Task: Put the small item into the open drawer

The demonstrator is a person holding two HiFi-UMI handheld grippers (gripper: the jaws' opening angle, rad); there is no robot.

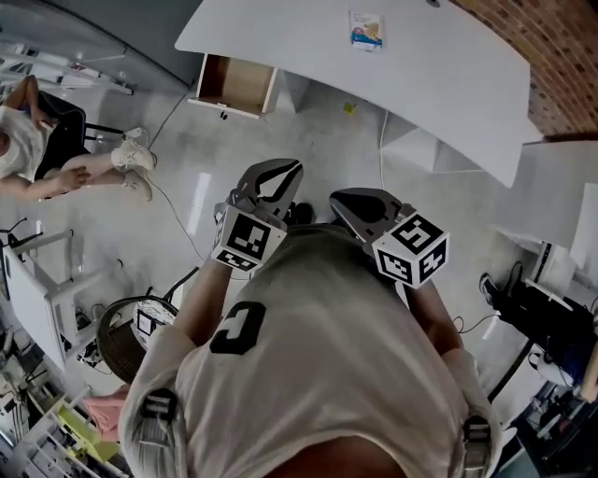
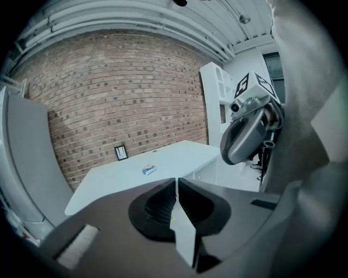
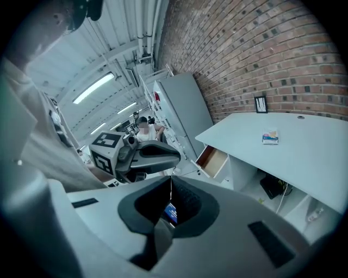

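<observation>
The small item (image 1: 366,28), a flat blue and white packet, lies on the white desk (image 1: 439,84) near its far edge. It also shows in the left gripper view (image 2: 149,170) and the right gripper view (image 3: 269,136). The open drawer (image 1: 235,84), wood-coloured inside, sticks out under the desk's left end, also seen in the right gripper view (image 3: 212,160). My left gripper (image 1: 295,168) and right gripper (image 1: 336,199) hang side by side before my chest, over the floor and well short of the desk. Both are shut with nothing held (image 2: 176,182) (image 3: 171,182).
A small picture frame (image 2: 120,152) stands on the desk against the brick wall. A seated person (image 1: 37,149) is at the far left. Cables (image 1: 177,215) trail over the floor. A round basket (image 1: 126,336) and white racks stand at my left, more furniture at my right.
</observation>
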